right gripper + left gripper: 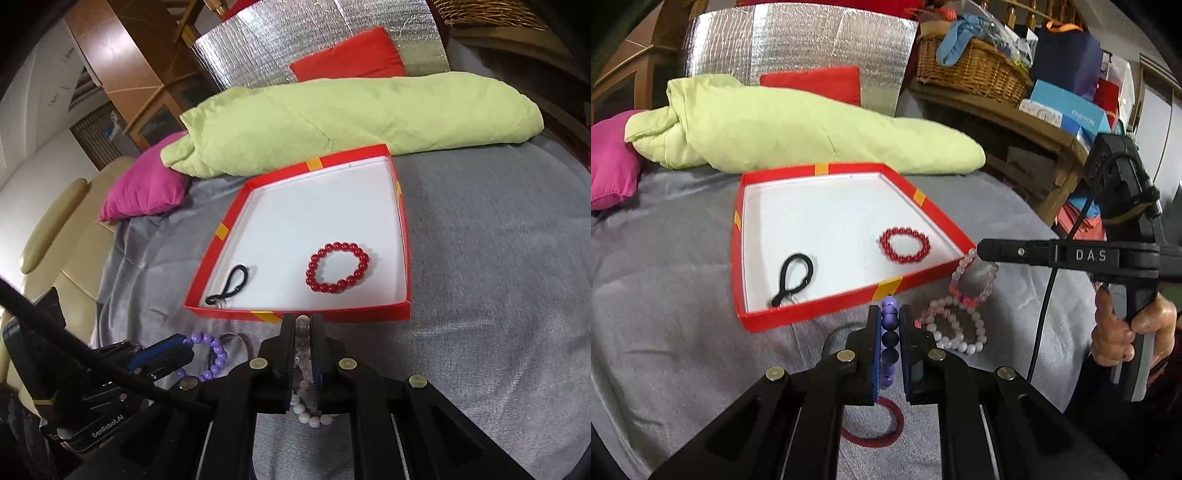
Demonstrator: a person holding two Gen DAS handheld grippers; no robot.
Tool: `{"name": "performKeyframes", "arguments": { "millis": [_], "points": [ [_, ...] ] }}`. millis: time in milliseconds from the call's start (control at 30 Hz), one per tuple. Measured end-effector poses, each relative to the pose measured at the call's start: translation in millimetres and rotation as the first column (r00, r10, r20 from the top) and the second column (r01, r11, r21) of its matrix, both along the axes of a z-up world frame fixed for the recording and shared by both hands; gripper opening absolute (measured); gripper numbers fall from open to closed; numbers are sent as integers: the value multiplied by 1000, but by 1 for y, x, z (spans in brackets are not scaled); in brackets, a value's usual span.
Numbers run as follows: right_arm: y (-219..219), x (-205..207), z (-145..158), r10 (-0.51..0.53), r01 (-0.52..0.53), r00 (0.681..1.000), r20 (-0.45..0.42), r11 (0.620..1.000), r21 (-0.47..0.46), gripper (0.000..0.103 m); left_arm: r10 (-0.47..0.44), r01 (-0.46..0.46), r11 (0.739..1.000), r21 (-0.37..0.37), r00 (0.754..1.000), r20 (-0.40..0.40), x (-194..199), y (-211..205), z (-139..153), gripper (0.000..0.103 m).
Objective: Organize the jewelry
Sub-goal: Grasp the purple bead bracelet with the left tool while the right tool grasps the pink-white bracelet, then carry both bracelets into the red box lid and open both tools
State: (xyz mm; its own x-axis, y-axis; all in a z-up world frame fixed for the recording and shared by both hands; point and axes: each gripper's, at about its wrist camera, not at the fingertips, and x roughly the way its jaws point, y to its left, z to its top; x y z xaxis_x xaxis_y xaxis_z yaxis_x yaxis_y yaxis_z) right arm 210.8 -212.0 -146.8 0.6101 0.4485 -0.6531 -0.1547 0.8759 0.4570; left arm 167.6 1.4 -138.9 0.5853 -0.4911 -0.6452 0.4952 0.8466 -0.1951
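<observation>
A red box lid with a white inside (809, 312) (332, 314) lies on the grey blanket. In it are a red bead bracelet (905, 245) (338, 267) and a black hair tie (794, 275) (231, 286). My left gripper (889, 317) (186, 350) is shut on a purple bead bracelet (889, 332) (214, 356), just before the lid's near edge. My right gripper (303, 321) (979, 253) is shut on a clear pink bead bracelet (971, 280) (301, 347) near the lid's right corner. A white bead bracelet (960, 332) (312, 419) lies under it.
A dark red ring (871, 424) lies on the blanket under my left gripper. A rolled green quilt (798, 129) (351, 122) lies behind the lid, a magenta pillow (609, 166) (146, 190) to its left. A wicker basket (971, 70) and boxes stand on a bench at right.
</observation>
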Motion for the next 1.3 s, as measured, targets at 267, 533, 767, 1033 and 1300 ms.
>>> {"name": "performKeyframes", "arguments": {
  "millis": [267,533,767,1033,1300],
  "points": [
    [3,-2,10,12,-13,999,37,999,42,9,35,-35,999,-1,999,35,2,2,10,10],
    [9,5,15,17,-19,999,41,998,58,9,56,-56,998,6,996,66,7,1,16,10],
    [16,5,12,26,-28,999,33,998,52,9,66,-69,997,31,995,77,7,0,15,10],
    [15,5,8,14,-15,1000,24,999,43,9,115,-124,985,120,990,81,8,-1,10,10],
    [27,7,3,18,-18,1000,15,1000,18,9,167,-190,960,204,978,122,6,1,12,10]
  ]
}}
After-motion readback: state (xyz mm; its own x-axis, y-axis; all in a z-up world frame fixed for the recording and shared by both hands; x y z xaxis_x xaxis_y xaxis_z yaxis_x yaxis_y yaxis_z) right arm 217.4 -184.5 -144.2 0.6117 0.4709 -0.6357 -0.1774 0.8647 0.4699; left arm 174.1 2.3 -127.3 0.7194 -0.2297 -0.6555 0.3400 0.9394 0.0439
